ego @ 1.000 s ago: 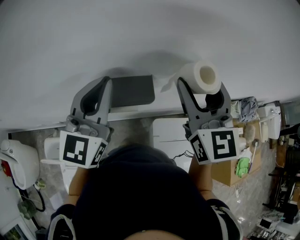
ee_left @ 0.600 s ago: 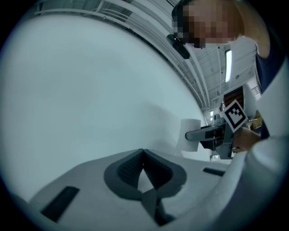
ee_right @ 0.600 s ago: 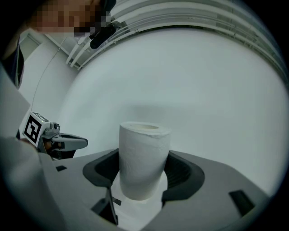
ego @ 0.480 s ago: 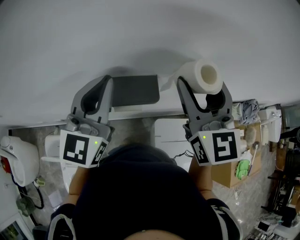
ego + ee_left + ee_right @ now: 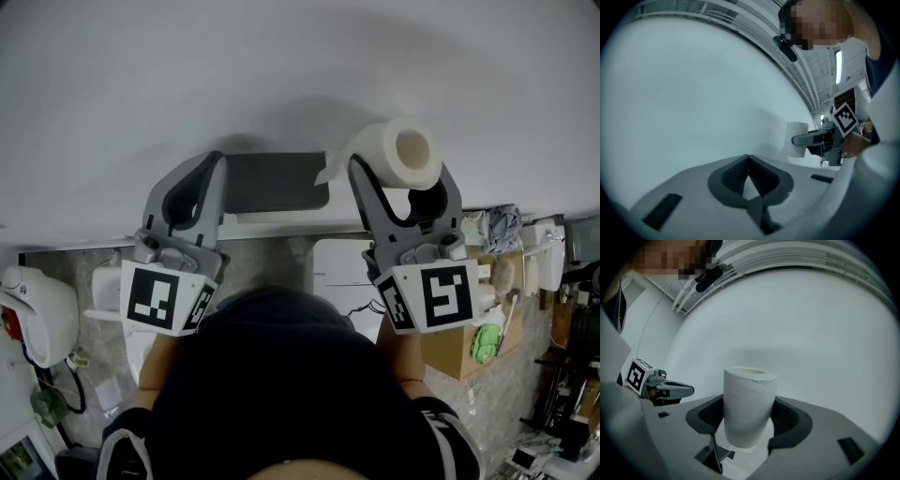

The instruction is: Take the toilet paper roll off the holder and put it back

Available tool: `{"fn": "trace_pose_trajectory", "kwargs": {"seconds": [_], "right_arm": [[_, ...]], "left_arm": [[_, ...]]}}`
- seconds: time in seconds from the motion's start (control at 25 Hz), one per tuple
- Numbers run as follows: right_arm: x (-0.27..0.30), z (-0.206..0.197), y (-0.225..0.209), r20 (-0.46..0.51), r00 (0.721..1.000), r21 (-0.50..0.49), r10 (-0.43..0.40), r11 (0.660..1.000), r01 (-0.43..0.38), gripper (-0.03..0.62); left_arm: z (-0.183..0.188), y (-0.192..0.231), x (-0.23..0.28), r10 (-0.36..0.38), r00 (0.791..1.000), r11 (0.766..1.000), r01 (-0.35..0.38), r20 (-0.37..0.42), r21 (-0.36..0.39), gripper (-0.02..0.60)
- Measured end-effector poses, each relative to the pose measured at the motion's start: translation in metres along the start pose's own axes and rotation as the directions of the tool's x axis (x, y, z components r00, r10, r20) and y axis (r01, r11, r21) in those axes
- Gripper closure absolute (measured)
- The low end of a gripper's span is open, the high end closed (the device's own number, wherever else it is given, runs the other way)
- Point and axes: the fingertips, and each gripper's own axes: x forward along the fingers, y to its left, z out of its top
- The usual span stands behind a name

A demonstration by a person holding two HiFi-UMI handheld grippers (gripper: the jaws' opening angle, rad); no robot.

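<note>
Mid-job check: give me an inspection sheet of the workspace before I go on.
Surface: white wall, bare.
Job's things: toilet paper roll at the right end of the dark holder, loose sheet trailing; whether it sits on a spindle cannot be told.
Clutter: cardboard box, green item, crumpled cloth, all at right.
Tongs: right tongs shut on the roll; left tongs shut, empty.
Cables: dark cable at lower left.
Surroundings: grey stone floor, white device at left.
</note>
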Motion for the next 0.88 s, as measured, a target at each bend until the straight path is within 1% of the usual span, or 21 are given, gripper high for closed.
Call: {"fn": "trace_pose_trajectory", "kwargs": {"seconds": [0.56,0.88], "right_arm": [[0.022,-0.001,0.028,0.007,0.997,0.015,0.078,0.997,-0.078,0.284],[0.026,-0.006,0.033,0.002,0.993,0.016,0.122,0.992,-0.122,0.284]], "left_arm": [[-0.006,0.023,-0.016,0.063,0.998,0.998,-0.063,-0.023,-0.002,0.58],[-0.006,0.019,-0.015,0.085,0.996,0.996,-0.084,-0.03,0.005,0.58]]}}
